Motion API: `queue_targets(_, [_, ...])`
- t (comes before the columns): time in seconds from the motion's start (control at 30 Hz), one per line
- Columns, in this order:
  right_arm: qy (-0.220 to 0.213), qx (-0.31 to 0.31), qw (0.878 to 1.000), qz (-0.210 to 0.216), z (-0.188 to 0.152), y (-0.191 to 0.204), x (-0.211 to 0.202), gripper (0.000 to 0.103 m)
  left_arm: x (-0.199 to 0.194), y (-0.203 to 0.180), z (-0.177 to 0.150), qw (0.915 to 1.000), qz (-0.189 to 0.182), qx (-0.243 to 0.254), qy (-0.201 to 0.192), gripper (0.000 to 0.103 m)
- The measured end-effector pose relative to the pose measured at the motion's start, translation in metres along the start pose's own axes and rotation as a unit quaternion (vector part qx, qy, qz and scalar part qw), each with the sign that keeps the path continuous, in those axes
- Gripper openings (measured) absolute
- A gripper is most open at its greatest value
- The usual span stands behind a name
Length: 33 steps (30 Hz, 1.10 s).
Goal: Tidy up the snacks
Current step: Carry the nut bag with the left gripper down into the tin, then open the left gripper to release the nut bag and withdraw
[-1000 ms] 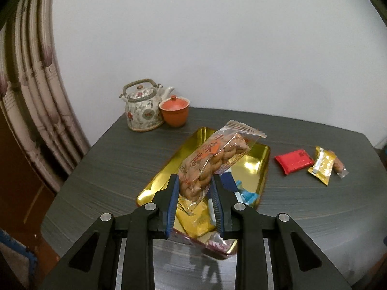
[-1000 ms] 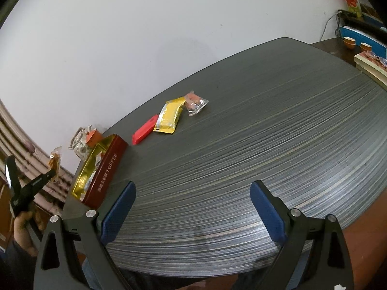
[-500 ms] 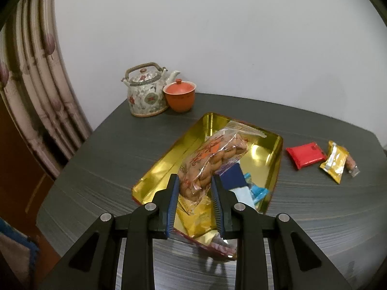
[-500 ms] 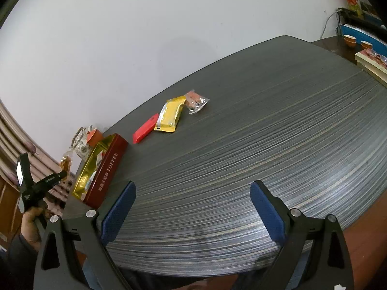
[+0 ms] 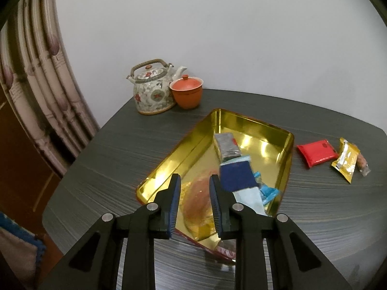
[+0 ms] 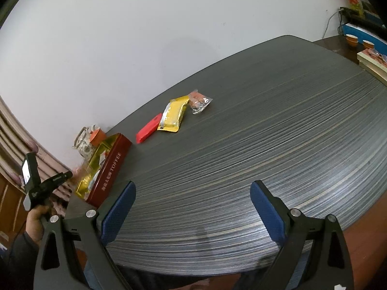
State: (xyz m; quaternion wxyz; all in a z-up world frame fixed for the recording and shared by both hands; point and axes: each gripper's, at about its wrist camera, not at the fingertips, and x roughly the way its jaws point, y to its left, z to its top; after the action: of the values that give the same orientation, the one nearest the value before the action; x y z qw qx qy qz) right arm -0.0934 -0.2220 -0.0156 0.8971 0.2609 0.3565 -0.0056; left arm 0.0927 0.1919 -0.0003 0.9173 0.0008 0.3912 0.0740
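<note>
The left tool [image 5: 194, 203] is seen low in the left wrist view, over the near end of the gold tin [image 5: 289, 142]. Its jaws are a little spread and nothing is pinched. Between and below them a blurred twist bag [image 5: 196, 200] is seen, lying in the tin; whether it is touched by the pads cannot be told.

In the tin other snacks are also found: a grey pack [image 5: 227, 145] toward the middle, a blue pack [image 5: 238, 175] right of the left tool, a light blue wrapper [image 5: 267, 192] at the right wall, and gold packs under the bag.

Outside the tin, three snacks are left on the counter [image 5: 135, 142], at the right of the frame: a red pack [image 5: 316, 152] just beside the tin's right wall, then a yellow pack [image 5: 346, 159], then a small clear bag [image 5: 362, 166]. The yellow pack's long axis runs away from the viewer and slightly left.

The right tool [image 6: 193, 207] is held wide open and holds nothing, low in its view, with these three snacks well apart from it in the upper middle. Probably the left tool is nearer to the red pack.

A teapot [image 5: 152, 87] and an orange cup [image 5: 187, 91] stand behind the tin.
</note>
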Motion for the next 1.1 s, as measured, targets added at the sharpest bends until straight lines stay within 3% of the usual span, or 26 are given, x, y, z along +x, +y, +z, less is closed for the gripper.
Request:
queue_targets(0.83, [0.008,0.000,1.000,0.001,-0.001,0.000,0.002,0.094,0.001,-0.007,-0.010,0.9993,0.017,0.032,-0.002,0.024])
queue_targets(1.1, [0.005,-0.008,1.000,-0.018,0.000,-0.005,0.004,0.094,-0.021,-0.013,-0.022,0.9985,-0.006,0.051,-0.018,0.026])
